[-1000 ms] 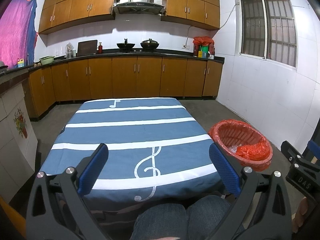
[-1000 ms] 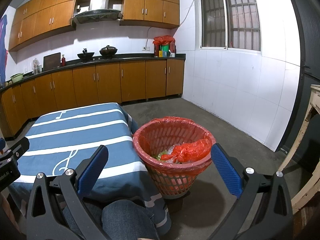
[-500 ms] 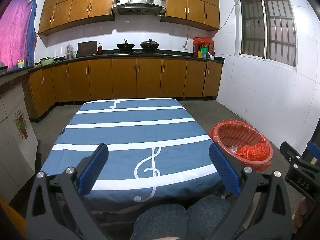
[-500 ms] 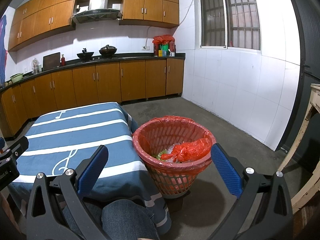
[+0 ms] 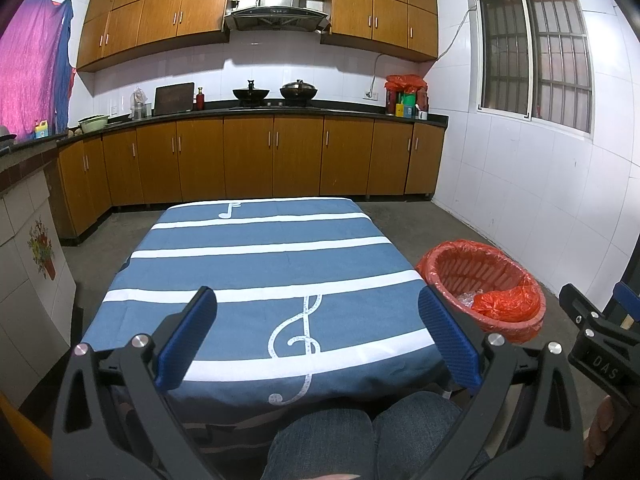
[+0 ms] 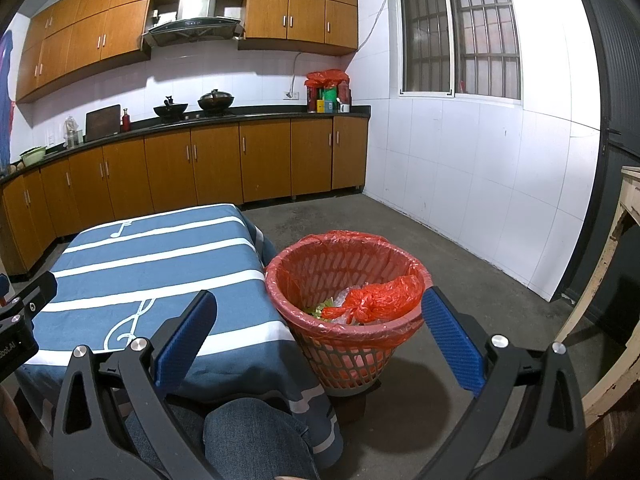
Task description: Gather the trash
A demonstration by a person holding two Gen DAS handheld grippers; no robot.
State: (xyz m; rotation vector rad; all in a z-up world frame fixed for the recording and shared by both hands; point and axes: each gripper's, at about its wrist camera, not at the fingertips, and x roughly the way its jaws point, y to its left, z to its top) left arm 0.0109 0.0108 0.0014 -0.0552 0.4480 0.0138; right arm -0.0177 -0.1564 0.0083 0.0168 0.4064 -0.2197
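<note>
A red mesh bin (image 6: pixel 344 288) lined with a red bag stands on the floor right of the table; the left wrist view shows the bin (image 5: pixel 480 280) too. Inside lie a crumpled red bag (image 6: pixel 372 296), clear plastic and green scraps. A blue cloth with white stripes and music notes covers the table (image 5: pixel 260 272), the same table (image 6: pixel 152 264) lying at the left in the right wrist view. My left gripper (image 5: pixel 318 336) hangs open over the table's near edge, holding nothing. Just short of the bin, my right gripper (image 6: pixel 320 336) stands open and holds nothing.
A person's knees in jeans (image 5: pixel 360 436) sit at the table's near edge. Wooden cabinets (image 5: pixel 248 156) and a dark counter with pots line the far wall. White tiled wall (image 6: pixel 480 184) at right, a worn wooden frame (image 6: pixel 612 292) at far right. Bare concrete floor surrounds the bin.
</note>
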